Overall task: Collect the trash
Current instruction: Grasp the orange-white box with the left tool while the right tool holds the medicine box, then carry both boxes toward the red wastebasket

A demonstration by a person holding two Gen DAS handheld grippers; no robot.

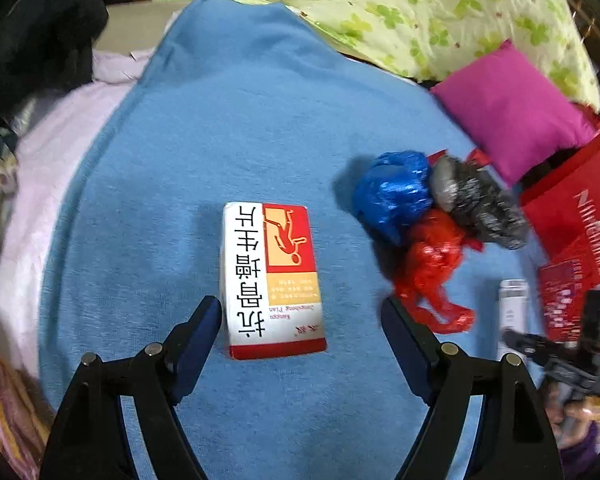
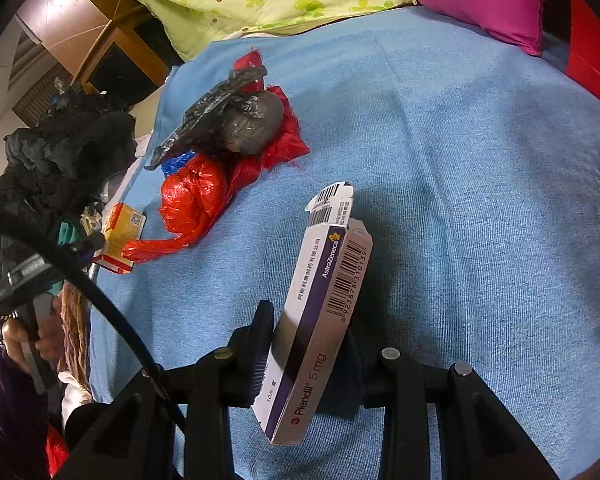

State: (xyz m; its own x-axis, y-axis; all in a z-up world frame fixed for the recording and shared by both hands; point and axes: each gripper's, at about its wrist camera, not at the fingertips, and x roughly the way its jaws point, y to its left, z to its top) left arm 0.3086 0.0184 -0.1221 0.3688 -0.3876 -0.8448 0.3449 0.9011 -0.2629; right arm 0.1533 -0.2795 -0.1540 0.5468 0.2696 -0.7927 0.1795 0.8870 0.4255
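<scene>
- The left gripper [image 1: 302, 310] stands wide open just above a blue blanket [image 1: 228, 128]; its near-left finger tip sits right beside the near end of a red-and-white medicine box [image 1: 272, 280], the other finger well clear on the right.
- That box lies flat on the blanket between the open fingers, its long side running near to far, large Chinese characters on its white face and a red panel with a figure on the far right part.
- To the right of it lies a cluster of crumpled plastic bags touching one another: a blue bag [image 1: 394, 194] farthest left, a red bag [image 1: 434, 268] nearer with a tail trailing toward the right finger, and a grey-black bag [image 1: 476, 204] on the right, blurred.
- Farther right are a magenta cushion [image 1: 512, 112] and a red paper bag [image 1: 576, 216]; a green clover-print quilt [image 1: 420, 12] lies along the far edge.
- The right gripper [image 2: 312, 344] is clamped on a white-and-purple Plendil 5 mg box [image 2: 320, 320], held above the blanket, tilted, with its far flap torn open.
- In the right wrist view the same bag cluster lies far left, the grey-black bag on top of the red one; the red-and-white box shows at the left edge beside the red bag's tail.
</scene>
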